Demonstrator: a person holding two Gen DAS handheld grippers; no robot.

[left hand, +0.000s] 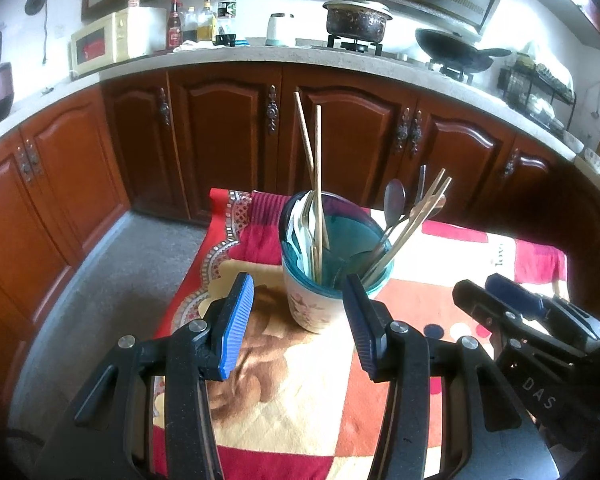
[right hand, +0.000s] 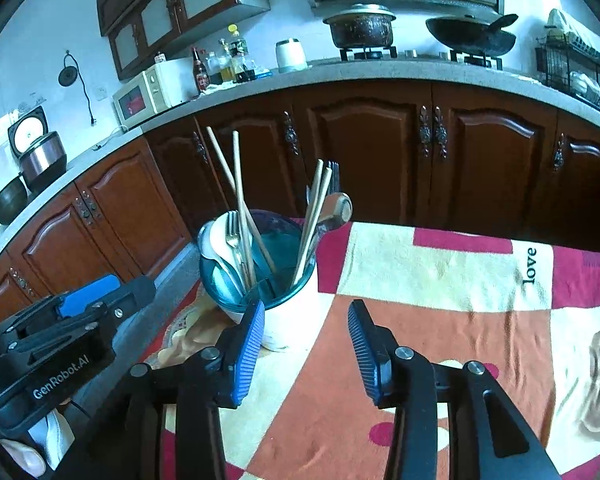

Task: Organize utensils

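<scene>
A floral holder cup (left hand: 314, 304) with a teal insert stands on the patterned cloth (left hand: 292, 392). It holds wooden chopsticks (left hand: 318, 184), a fork, white spoons and a metal spoon (left hand: 394, 200). My left gripper (left hand: 298, 312) is open and empty, its fingers either side of the cup's near face. My right gripper (right hand: 306, 332) is open and empty, just right of the cup (right hand: 280, 320). The chopsticks (right hand: 240, 200), the fork (right hand: 233, 232) and a wooden spoon (right hand: 338, 210) show there too. Each gripper appears in the other's view, the right gripper (left hand: 512, 304) and the left gripper (right hand: 92, 296).
The cloth (right hand: 440, 280) covers a small table with its far edge near the cup. Brown kitchen cabinets (left hand: 228, 136) and a grey counter (left hand: 260, 58) with a microwave (left hand: 108, 42), bottles, pot and wok stand behind. Grey floor (left hand: 112, 276) lies left.
</scene>
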